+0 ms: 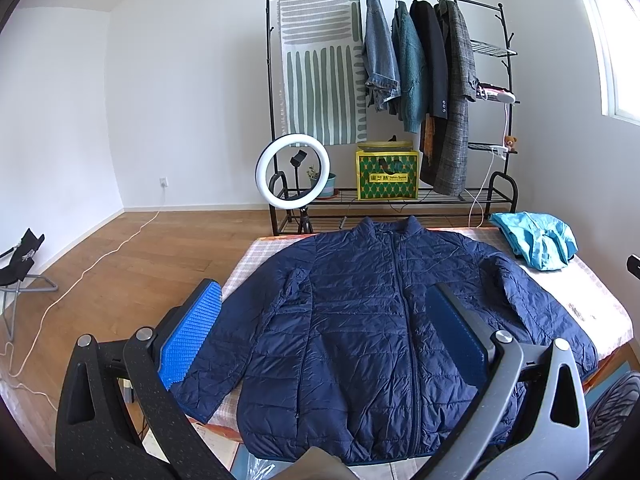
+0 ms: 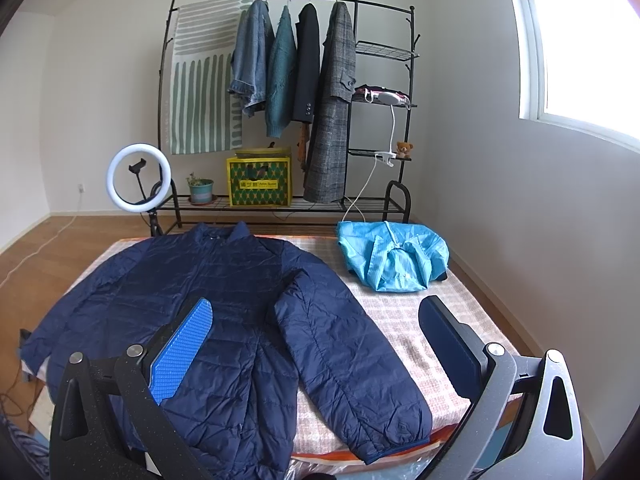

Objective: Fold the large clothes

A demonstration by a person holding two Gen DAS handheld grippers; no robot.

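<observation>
A navy quilted puffer jacket (image 1: 360, 320) lies flat and face up on the checked table, zipped, sleeves spread out; it also shows in the right wrist view (image 2: 224, 300). My left gripper (image 1: 324, 336) is open and empty, held above the jacket's lower left half. My right gripper (image 2: 320, 344) is open and empty, held above the jacket's right sleeve (image 2: 348, 360). Neither gripper touches the jacket.
A folded light blue garment (image 2: 392, 256) lies at the table's (image 2: 400, 320) far right corner. A black clothes rack (image 2: 288, 100) with hanging coats stands behind the table, with a ring light (image 2: 138, 178) at its left. A folding chair (image 1: 20, 264) and cables sit on the wooden floor at left.
</observation>
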